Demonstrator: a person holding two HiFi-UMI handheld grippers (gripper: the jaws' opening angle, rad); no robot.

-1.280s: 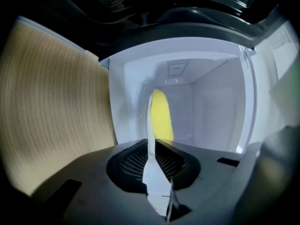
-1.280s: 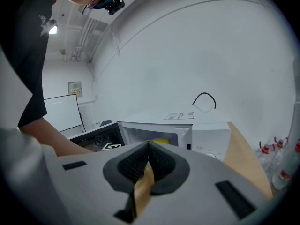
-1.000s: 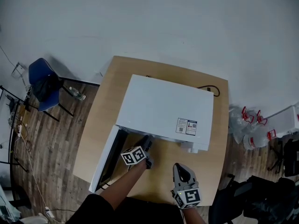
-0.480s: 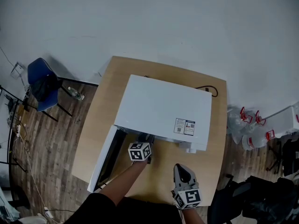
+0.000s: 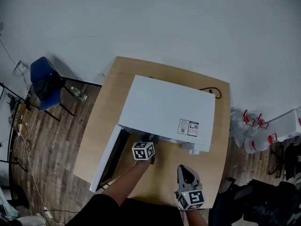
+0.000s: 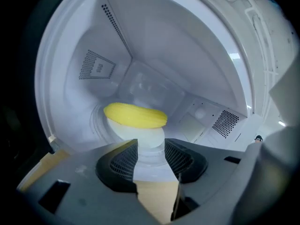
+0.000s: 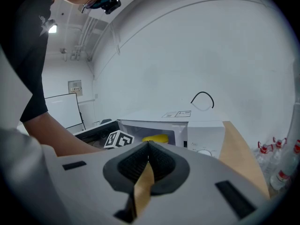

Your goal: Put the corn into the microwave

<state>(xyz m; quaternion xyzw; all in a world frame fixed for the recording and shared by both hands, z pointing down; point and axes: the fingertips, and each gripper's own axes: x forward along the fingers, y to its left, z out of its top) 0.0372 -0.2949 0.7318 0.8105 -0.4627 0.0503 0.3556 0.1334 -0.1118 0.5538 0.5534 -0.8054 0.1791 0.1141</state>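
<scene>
Corn [image 6: 135, 115] lies crosswise on the turntable [image 6: 99, 122] inside the microwave [image 5: 167, 108], w/ nothing gripping it. L gripper [image 6: 151, 146] points into the cavity mouth, jaws opening & wide apart; corn sits just past the tips, not btwn the pads, no contact. Microwave door [image 5: 104, 160] hangs open on the left side, above the table [image 5: 101, 112]. R gripper [image 5: 185, 172] is over the tabletop near the front edge, apart from the oven, jaws together at the tips & holding nothing. In the R gripper view the corn shows thru the open front, just beside the L gripper's marker cube. Blue chair [image 5: 44, 81] stands well off to the left on the wood floor
</scene>
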